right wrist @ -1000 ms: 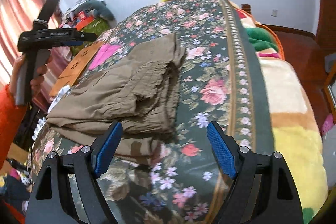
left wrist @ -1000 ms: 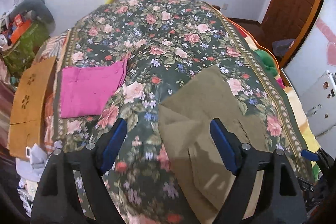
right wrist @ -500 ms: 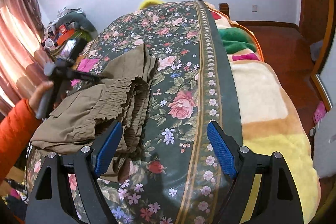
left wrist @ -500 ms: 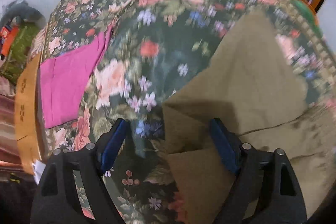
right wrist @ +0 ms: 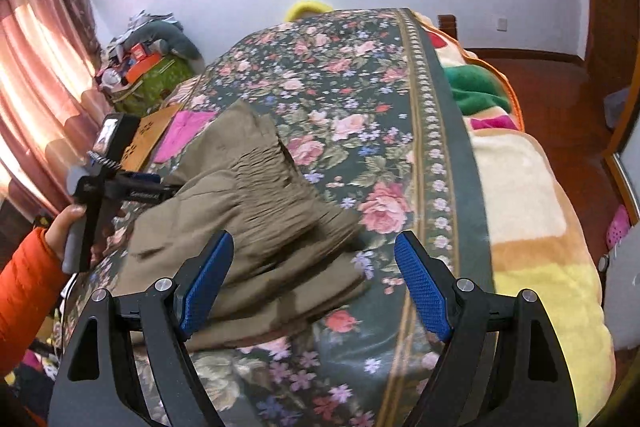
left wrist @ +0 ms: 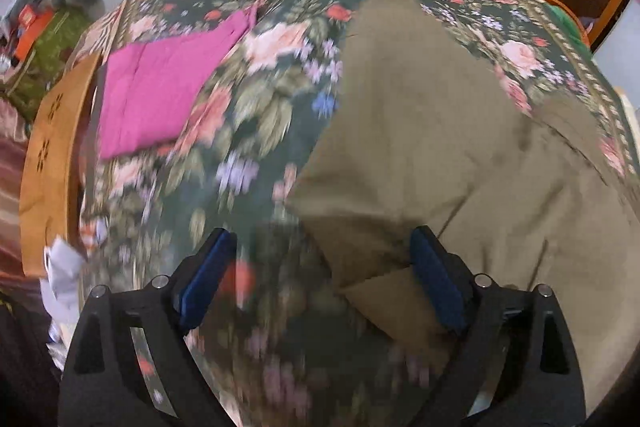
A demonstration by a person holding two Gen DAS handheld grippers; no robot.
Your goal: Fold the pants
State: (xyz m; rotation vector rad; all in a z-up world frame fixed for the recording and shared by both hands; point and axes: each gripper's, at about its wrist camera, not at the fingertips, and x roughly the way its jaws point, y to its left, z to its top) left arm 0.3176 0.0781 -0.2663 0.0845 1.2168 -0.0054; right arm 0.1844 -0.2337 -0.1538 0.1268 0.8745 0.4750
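Pants [right wrist: 256,223], one olive-brown pair, lie in a loose folded heap on the bed's floral cover [right wrist: 348,99], toward its near edge, with the gathered waistband facing three o'clock in the right wrist view.

Going from left to right in that view: at nine o'clock a hand [right wrist: 66,227] in an orange sleeve [right wrist: 24,291] holds the left gripper [right wrist: 120,183] low at the left edge of the heap. One flat magenta cloth [right wrist: 182,135] lies just past it at ten o'clock, beside a tan board [right wrist: 150,137]. The pants fill the middle. At three o'clock runs the cover's border strip, and past it a cream and yellow blanket [right wrist: 532,227] hangs down the side of the bed.

From the left wrist view, the left gripper [left wrist: 324,279] points steeply down with its jaws opening, already wide. A folded corner of the pants [left wrist: 432,155] reaches between them from three o'clock and lies against the right-hand blue pad; the other pad stands clear over the cover [left wrist: 256,131]. The magenta cloth [left wrist: 160,95] sits at ten o'clock, well apart from the pants.

The right gripper [right wrist: 314,287] hangs over the near end of the heap, jaws wide, two blue pads gripping nothing.
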